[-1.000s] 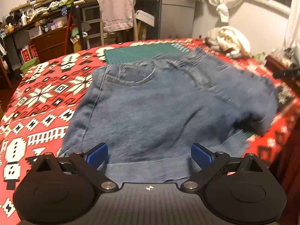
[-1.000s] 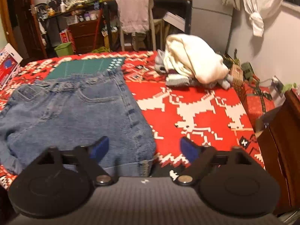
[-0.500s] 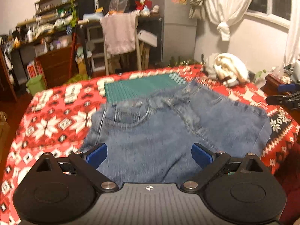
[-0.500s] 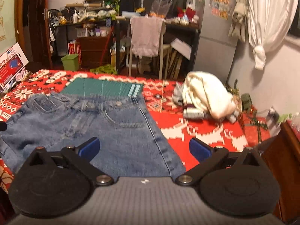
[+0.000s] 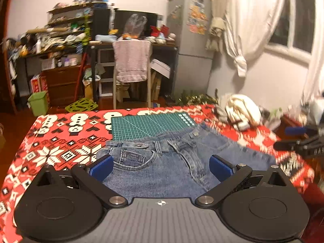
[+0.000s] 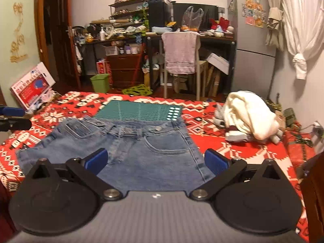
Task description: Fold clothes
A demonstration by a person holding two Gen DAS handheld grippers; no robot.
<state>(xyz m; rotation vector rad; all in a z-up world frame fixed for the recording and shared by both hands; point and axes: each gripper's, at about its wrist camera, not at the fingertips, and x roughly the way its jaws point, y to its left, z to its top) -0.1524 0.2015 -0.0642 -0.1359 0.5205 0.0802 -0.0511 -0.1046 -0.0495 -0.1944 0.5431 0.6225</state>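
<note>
Nearest the cameras, both grippers hang spread wide with nothing between their blue fingers: the left gripper over the middle of the jeans, the right gripper over the jeans' right half. A second ago both sat low, close to the near hem; now they are raised and drawn back, so the view takes in the whole waistband and much more of the room. The cloth itself lies the same, apart from the right-hand edge, which was bunched and now looks flatter.

The jeans rest on the red patterned cover of the tabletop, waistband away from the person, pockets up, doubled over so only a short, wide block of denim shows. The far edge overlaps a green cutting mat. Off to the right, well apart, sits a heap of cream and grey clothes.

My reading is that this retreat means a fold has just been let go and smoothed. Whether another fold is due, or the heap is next, cannot be told from here.
</note>
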